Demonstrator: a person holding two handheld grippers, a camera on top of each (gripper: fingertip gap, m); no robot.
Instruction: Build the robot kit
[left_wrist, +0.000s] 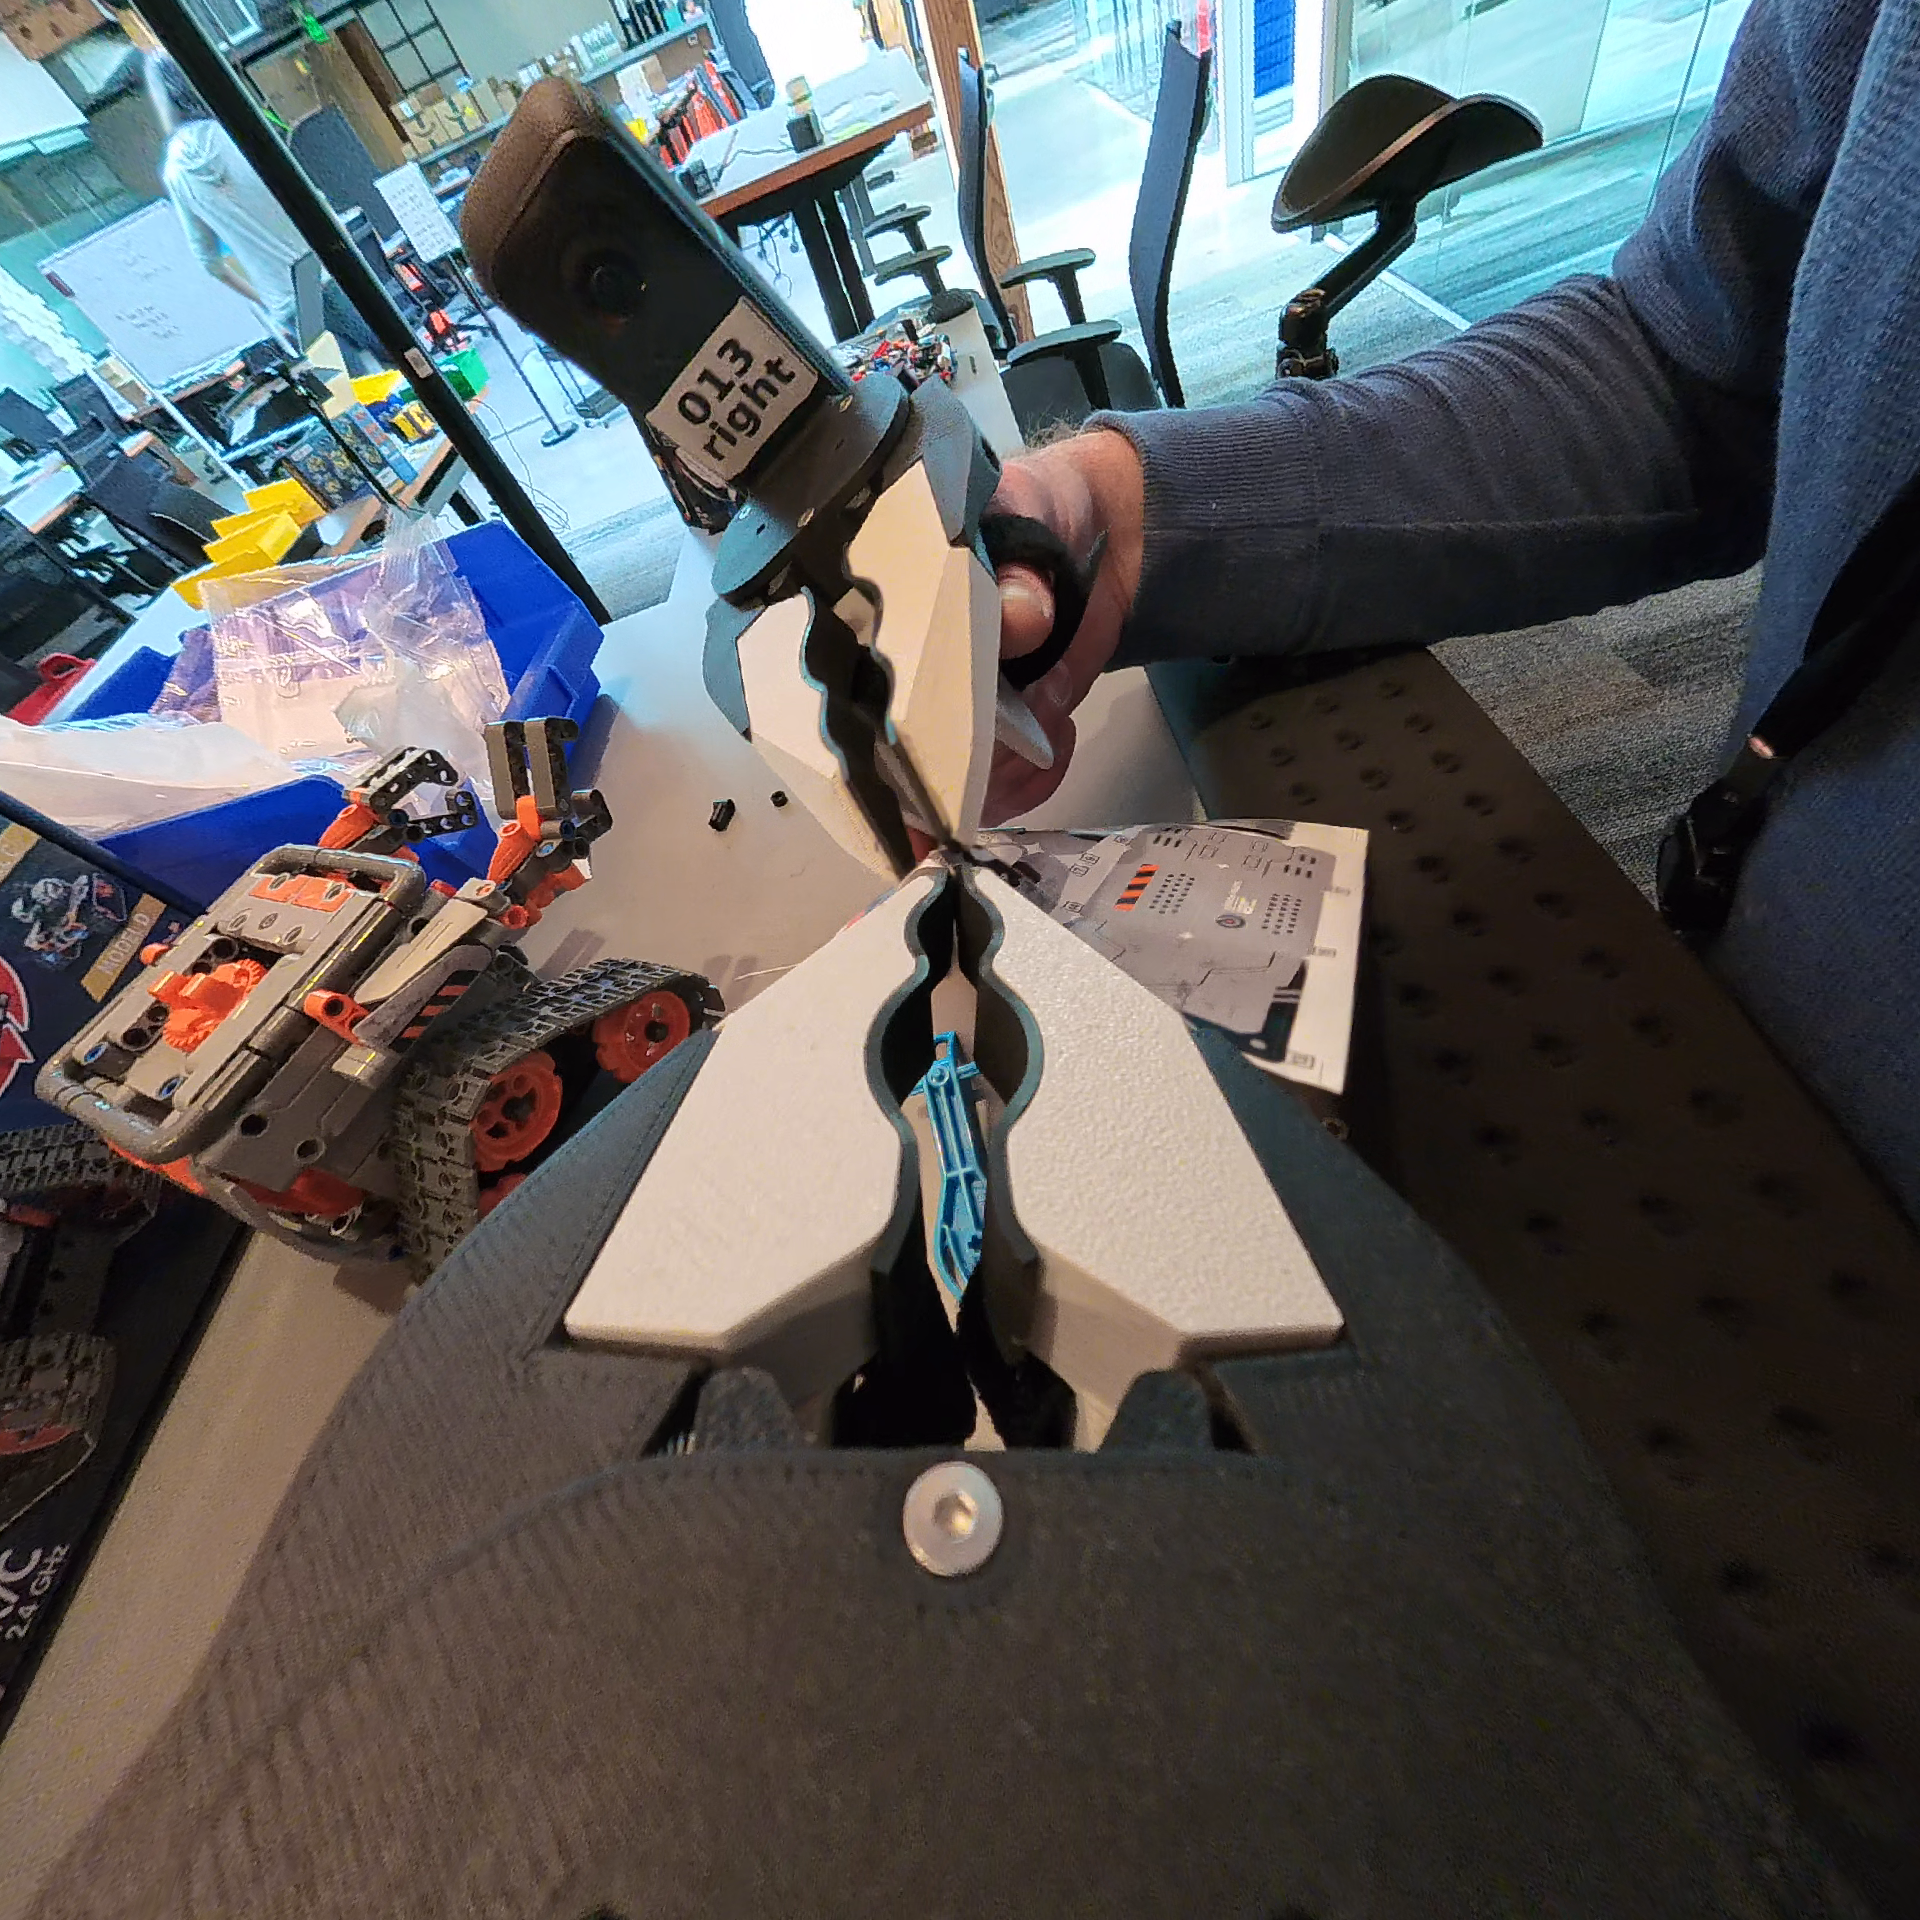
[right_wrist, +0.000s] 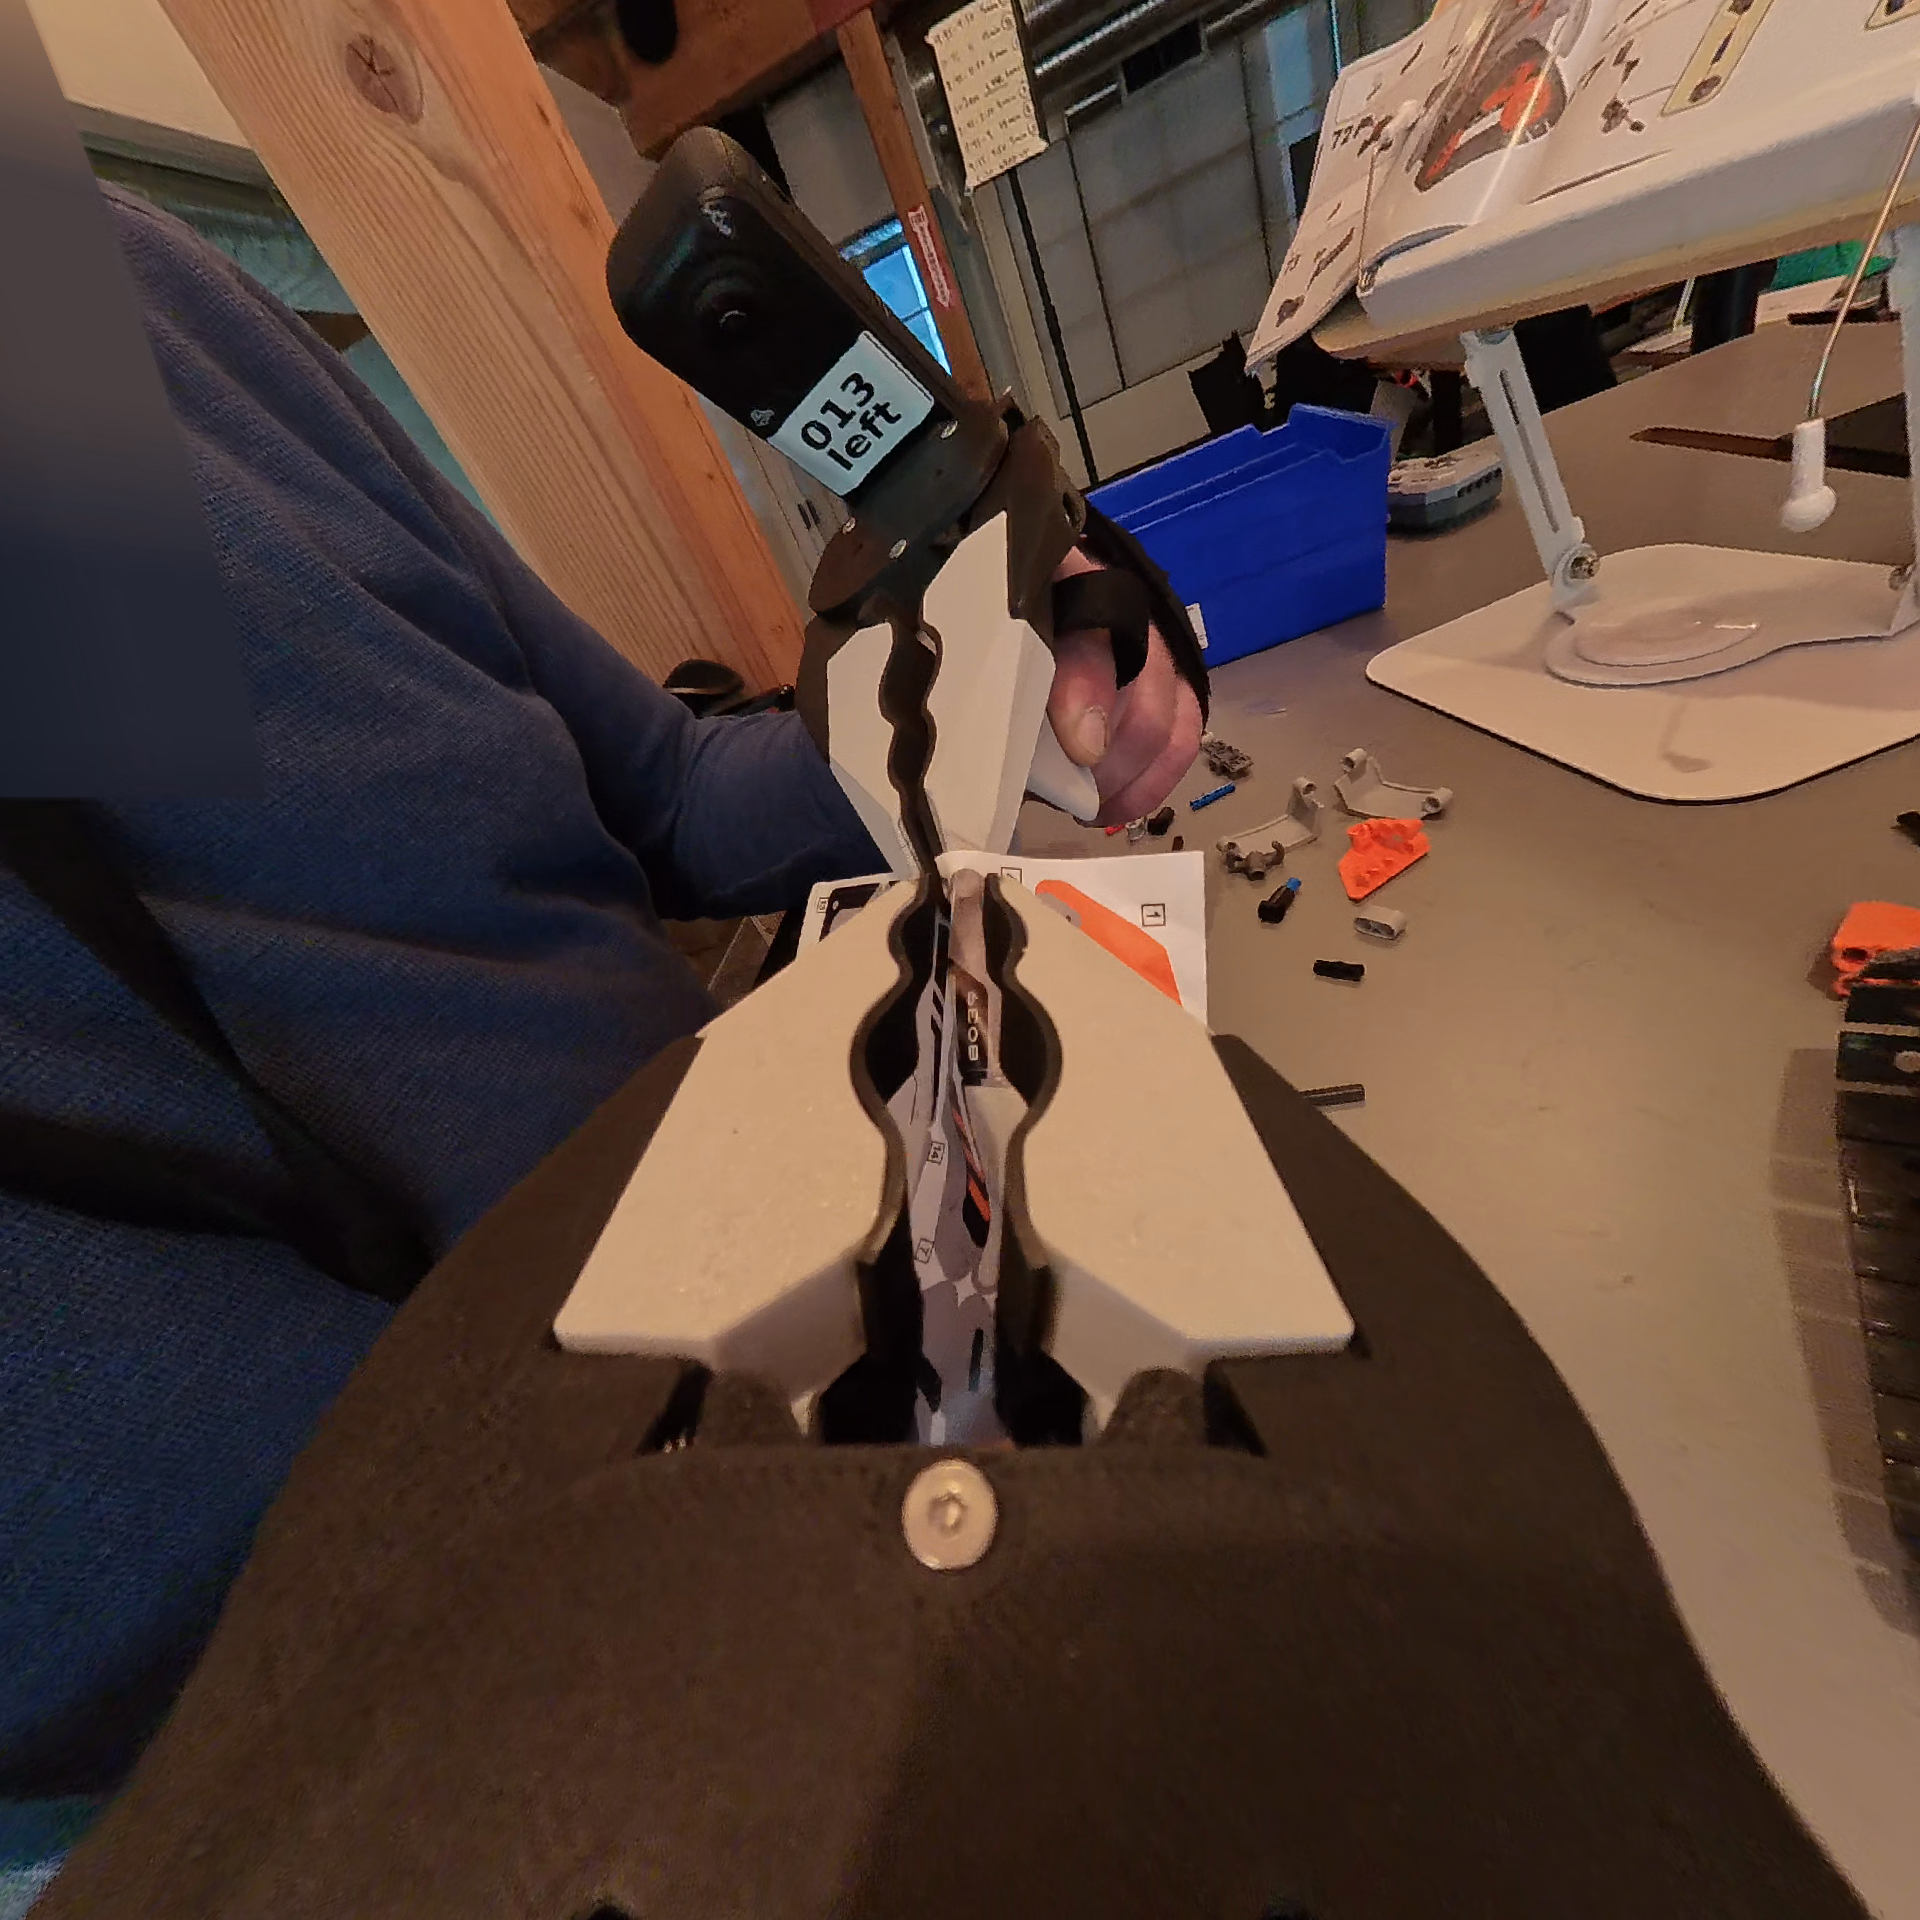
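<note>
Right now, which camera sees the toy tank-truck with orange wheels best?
The left wrist view. There the grey and orange brick-built tracked vehicle sits whole on the white table, left of the left gripper. The right wrist view catches only a dark tracked edge, cut off at the right.

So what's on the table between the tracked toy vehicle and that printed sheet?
In the left wrist view, mostly bare white table separates the tracked toy vehicle from the printed sheet.

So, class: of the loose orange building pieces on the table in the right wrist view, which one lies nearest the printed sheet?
The flat orange piece with holes, just right of the grey brackets. The other orange piece sits at the picture's far right edge, much farther from the printed sheet.
</note>
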